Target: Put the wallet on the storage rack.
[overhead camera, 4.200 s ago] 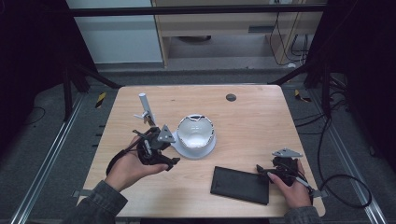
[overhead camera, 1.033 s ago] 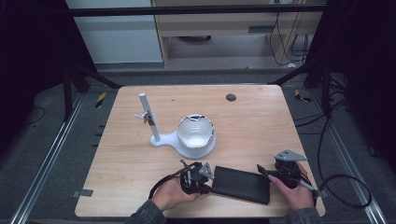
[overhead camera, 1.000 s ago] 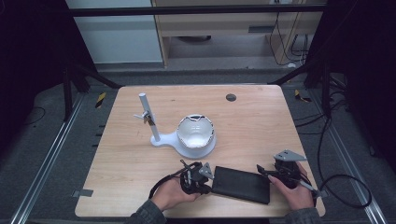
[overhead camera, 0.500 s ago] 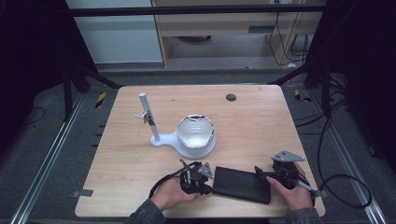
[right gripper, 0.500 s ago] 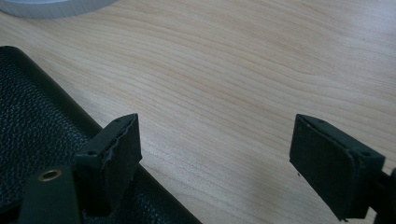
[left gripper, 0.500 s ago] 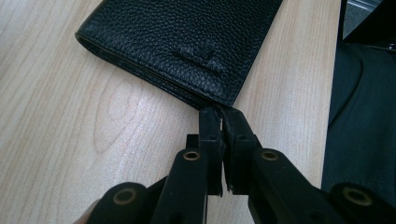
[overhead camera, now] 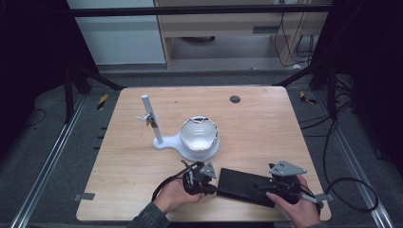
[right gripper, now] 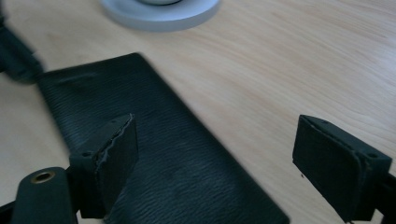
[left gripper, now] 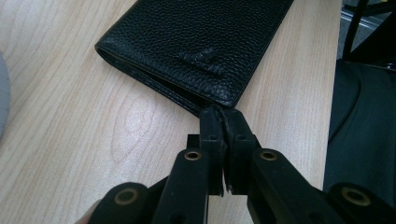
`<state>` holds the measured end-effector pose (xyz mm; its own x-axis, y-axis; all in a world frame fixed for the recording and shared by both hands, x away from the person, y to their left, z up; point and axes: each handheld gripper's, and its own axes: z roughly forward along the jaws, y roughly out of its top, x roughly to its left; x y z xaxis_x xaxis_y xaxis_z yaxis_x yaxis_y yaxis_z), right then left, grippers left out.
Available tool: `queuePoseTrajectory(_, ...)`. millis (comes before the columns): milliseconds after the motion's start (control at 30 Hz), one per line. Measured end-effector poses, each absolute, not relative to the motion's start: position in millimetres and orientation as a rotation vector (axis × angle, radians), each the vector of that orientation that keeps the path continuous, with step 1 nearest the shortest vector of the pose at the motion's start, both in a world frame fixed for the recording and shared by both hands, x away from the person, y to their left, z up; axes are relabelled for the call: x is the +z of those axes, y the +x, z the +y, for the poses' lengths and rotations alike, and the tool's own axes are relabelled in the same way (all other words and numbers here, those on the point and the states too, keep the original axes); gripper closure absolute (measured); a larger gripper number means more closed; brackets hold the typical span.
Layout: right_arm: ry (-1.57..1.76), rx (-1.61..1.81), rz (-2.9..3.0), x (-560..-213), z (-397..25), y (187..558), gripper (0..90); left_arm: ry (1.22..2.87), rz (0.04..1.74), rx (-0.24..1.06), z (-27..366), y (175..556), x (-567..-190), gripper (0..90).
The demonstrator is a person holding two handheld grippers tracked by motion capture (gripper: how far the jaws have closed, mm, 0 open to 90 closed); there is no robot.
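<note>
left gripper view: left gripper point(left gripper: 223, 116) is closed at wallet point(left gripper: 196, 46) corner; right gripper point(right gripper: 215, 154) is opened wide over it.

Left claw point(left gripper: 223, 135): 2 black jaws, ridged pads, brass-coloured rivets at pivots. Right claw point(right gripper: 212, 158): same black build, grey 3-cornered plate point(overhead camera: 287, 168) on top, black cable point(overhead camera: 354, 190) trailing. Grey sleeve point(overhead camera: 148, 219) on left forearm.

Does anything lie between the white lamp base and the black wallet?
No. In the high view only bare wood of the table separates the lamp base from the wallet; the right gripper view shows that same bare strip.
</note>
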<state>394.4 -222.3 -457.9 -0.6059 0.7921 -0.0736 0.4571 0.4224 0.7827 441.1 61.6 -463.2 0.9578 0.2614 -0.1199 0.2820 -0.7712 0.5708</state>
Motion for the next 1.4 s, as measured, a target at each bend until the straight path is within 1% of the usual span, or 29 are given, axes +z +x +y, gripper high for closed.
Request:
queuePoseTrajectory(100, 0.996, 1.010, 2.292, -457, -214, 383, 13.6, 2.478, 0.387, -0.045, 62, 443, -461, 87.1)
queuePoseTrajectory(300, 0.925, 0.966, 2.361, -460, -198, 376, 11.3, 2.466, 0.389, -0.042, 61, 447, -453, 87.2)
queuePoseTrajectory(533, 0.846, 0.860, 2.425, -464, -186, 377, 11.2, 2.447, 0.400, -0.040, 60, 451, -448, 87.2)
queuePoseTrajectory(800, 0.831, 0.780, 2.450, -467, -181, 385, 13.5, 2.439, 0.401, -0.035, 56, 456, -443, 87.2)
queuePoseTrajectory(1000, 0.820, 0.728, 2.464, -466, -179, 392, 16.8, 2.433, 0.411, -0.027, 52, 459, -439, 87.0)
queuePoseTrajectory(1133, 0.817, 0.704, 2.464, -466, -182, 397, 21.1, 2.435, 0.413, -0.019, 49, 461, -437, 87.0)
queuePoseTrajectory(1167, 0.819, 0.688, 2.462, -466, -182, 398, 23.8, 2.436, 0.413, -0.019, 48, 462, -436, 86.9)
queuePoseTrajectory(1200, 0.819, 0.688, 2.462, -466, -182, 398, 23.8, 2.436, 0.413, -0.019, 48, 462, -436, 86.9)
queuePoseTrajectory(1400, 0.794, 0.642, 2.477, -464, -179, 402, 30.6, 2.430, 0.420, -0.014, 47, 464, -434, 86.8)
